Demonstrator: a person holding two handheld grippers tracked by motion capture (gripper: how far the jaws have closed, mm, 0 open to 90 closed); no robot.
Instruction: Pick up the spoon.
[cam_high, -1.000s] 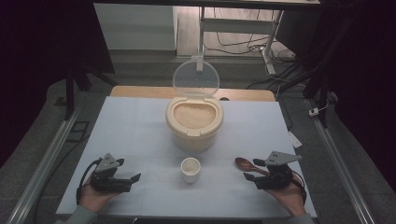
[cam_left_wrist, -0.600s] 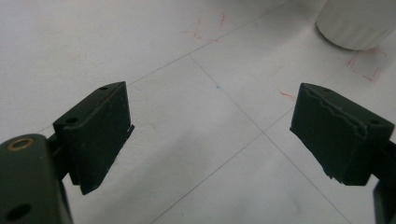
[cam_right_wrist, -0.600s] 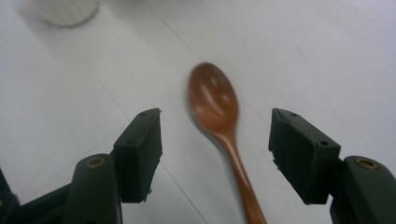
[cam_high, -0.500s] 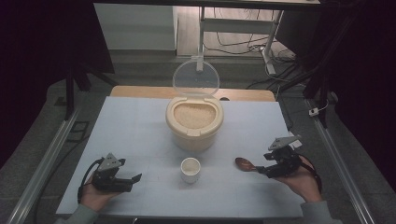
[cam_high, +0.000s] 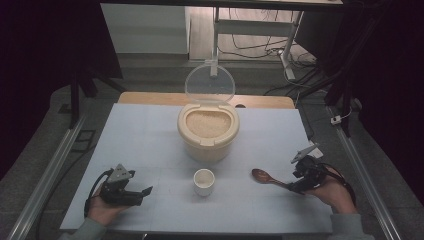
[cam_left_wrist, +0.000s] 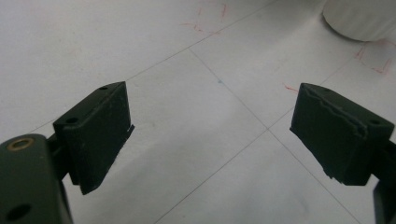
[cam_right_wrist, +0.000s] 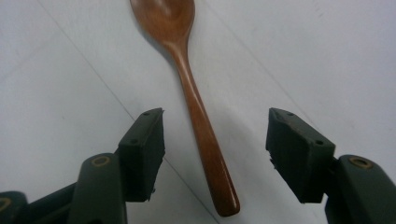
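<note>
Since the earlier frames the right gripper (cam_high: 296, 186) has shifted from low in the frame up and toward the right edge of the high view, lining up behind the handle end of the wooden spoon (cam_high: 270, 179), and its jaws have just been closing in. In the right gripper view the spoon's handle (cam_right_wrist: 201, 126) lies on the white table (cam_right_wrist: 327, 56) between the two jaws, with a gap on either side; the pads do not touch it, so nothing is gripped. The spoon's bowl points toward the top of that view.

At the lower left of the high view the left gripper (cam_high: 142, 192) rests low over the table in the person's hand, in the same spot as before. The left gripper view shows its jaws spread wide with only bare table between them, and the foot of a white cup (cam_left_wrist: 362, 18) at the upper right corner.

Farther up, at the centre of the high view, the small white cup (cam_high: 204, 181) stands between the two grippers, left of the spoon's bowl. Beyond it sits a cream container (cam_high: 207, 132) filled with rice, its clear lid (cam_high: 210, 85) standing open upright behind.
</note>
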